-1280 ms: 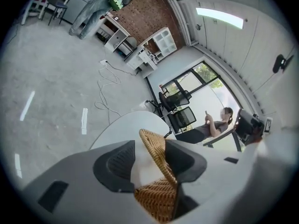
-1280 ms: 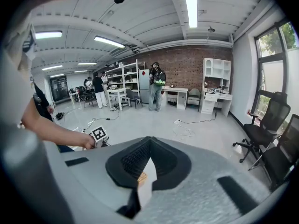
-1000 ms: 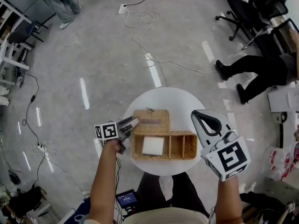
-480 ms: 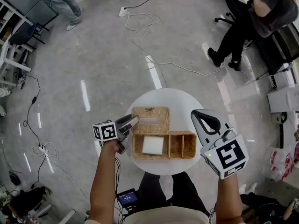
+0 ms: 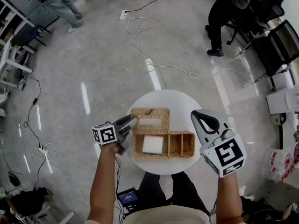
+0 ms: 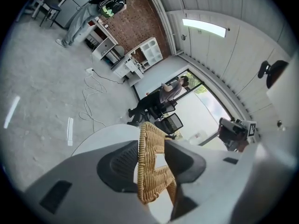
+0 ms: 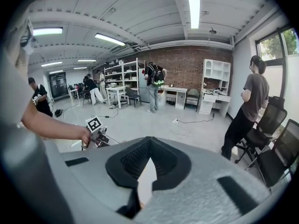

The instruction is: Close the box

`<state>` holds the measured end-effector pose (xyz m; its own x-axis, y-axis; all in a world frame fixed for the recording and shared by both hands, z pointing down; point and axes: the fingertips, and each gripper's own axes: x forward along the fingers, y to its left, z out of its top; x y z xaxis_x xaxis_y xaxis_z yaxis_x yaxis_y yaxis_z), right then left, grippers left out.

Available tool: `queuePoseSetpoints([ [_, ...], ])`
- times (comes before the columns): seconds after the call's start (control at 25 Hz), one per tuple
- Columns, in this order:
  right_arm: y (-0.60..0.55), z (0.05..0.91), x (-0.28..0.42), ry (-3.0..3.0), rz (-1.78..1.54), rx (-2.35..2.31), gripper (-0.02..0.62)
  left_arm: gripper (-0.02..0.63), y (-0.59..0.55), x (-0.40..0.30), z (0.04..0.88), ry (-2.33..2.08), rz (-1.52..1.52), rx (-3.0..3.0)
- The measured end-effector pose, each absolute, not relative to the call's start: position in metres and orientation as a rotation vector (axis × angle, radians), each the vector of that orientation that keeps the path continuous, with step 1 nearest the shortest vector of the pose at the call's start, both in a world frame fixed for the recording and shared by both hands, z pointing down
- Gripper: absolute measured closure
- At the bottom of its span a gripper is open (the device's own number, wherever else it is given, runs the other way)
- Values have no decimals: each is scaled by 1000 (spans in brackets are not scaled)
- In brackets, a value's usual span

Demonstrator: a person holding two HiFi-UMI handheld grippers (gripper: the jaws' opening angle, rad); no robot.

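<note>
Since the earlier frames, the woven wicker lid (image 6: 150, 164) has swung from a slanted line to a nearly vertical one in the left gripper view, and a person in the background now stands by the office chairs.

Left gripper (image 5: 132, 122): jaws closed on the lid's left edge; the left gripper view shows the wicker rim clamped between both pads.

Lid (image 5: 150, 115): raised, along the far side of the rectangular woven wicker box (image 5: 180, 145), not yet down on it.

Box: resting on the round white desk (image 5: 163, 99), near its front edge. A flat white square item (image 5: 152, 144) lies in its left compartment.

Right gripper (image 5: 205, 117): held beside the right end of the box, jaws closed tip to tip with nothing between them (image 7: 148, 146).
</note>
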<state>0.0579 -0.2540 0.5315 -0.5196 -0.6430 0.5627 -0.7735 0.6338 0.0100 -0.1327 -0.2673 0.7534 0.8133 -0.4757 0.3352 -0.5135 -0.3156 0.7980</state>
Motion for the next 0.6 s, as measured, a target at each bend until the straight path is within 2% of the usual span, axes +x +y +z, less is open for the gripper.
queuePoseSetpoints([
  [0.2,-246,528,56,-2323,321,1107,601,501,-261,-136,737,-745,9,2041],
  [0.6,-234,522,62,-2306,320,1109,601,503,-247,-136,716,-765,25,2255],
])
